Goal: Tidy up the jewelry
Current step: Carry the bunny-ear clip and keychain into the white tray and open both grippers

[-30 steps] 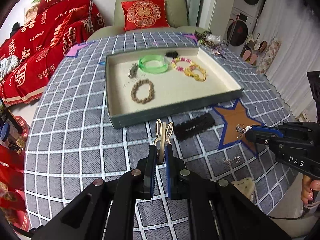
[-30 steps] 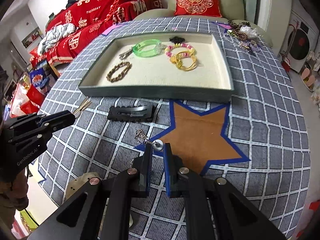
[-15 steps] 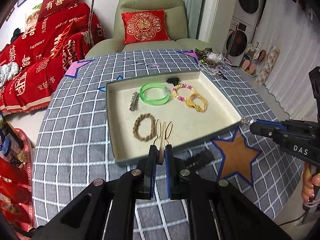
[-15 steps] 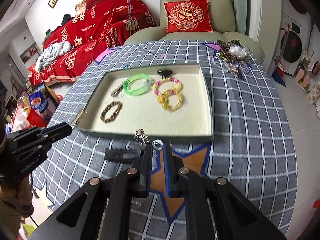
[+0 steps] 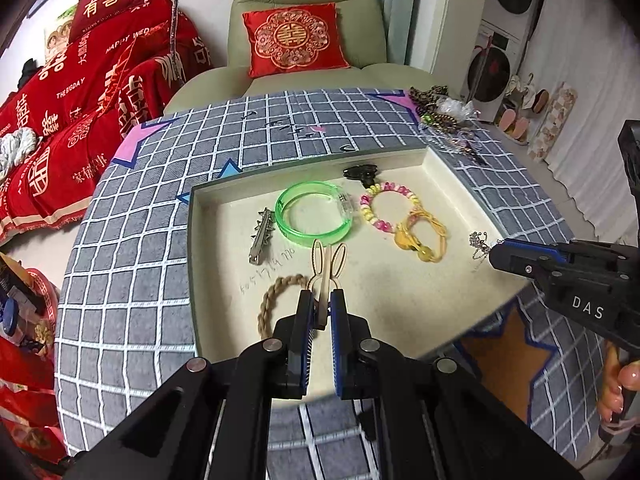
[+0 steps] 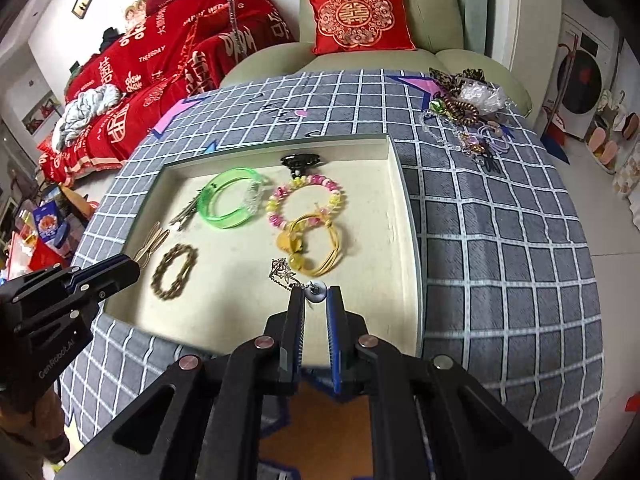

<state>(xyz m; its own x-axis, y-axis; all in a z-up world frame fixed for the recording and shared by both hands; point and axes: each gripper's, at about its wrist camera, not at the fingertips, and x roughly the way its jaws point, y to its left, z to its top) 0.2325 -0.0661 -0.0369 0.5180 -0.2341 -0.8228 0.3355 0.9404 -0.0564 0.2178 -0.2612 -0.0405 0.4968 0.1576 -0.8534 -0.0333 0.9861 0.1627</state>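
Tabletop: one, under a grey checked cloth, carrying everything below both claws.
Tray: one shallow cream-lined tray, directly under both claws; judged the place where the jewelry goes.
Left claw: closed on a pale rabbit-ear hair clip, which hangs over the tray's near-left part, just beyond the braided brown band.
Right claw: closed on the round end of a silver chain charm, dangling over the tray's near middle, just short of the yellow cord bracelet.
Step in hand: setting both pieces into the tray. I would lower each claw near the lining over a bare patch before letting go, so neither piece lands on or tangles with a bracelet.
Bracelets in tray: four, namely green bangle, pink-and-yellow beaded, yellow cord, braided brown.
Clips in tray: two, one metal, one black.
Loose pile: one heap beyond the tray's far-right corner, uncountable.
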